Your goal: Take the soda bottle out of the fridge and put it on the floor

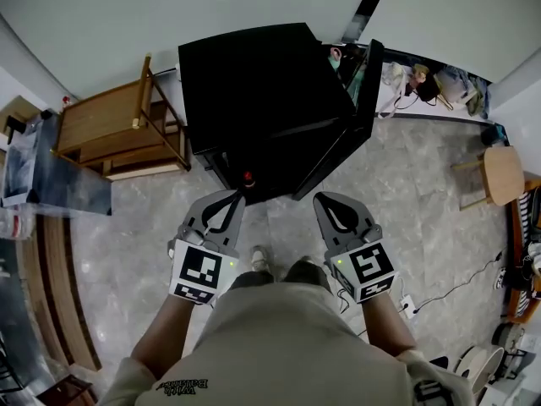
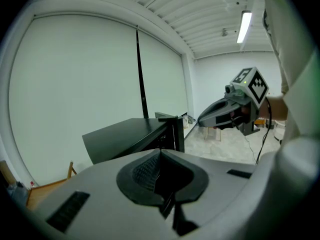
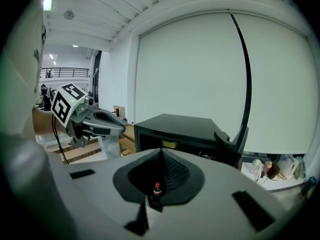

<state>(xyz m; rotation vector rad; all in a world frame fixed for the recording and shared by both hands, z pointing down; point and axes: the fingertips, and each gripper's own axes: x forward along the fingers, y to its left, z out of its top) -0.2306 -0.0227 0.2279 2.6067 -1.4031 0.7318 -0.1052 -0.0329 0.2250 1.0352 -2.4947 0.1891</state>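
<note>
Grey floor by fridge: soda bottle just beyond closed, empty left tongs, right tongs

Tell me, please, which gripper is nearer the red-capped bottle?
The left gripper: its tips point almost at the bottle, while the right gripper sits off towards the open fridge door.

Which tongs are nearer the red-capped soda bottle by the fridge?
Left. The left tongs end just short of the soda bottle; the right tongs sit farther off, to its right.
</note>
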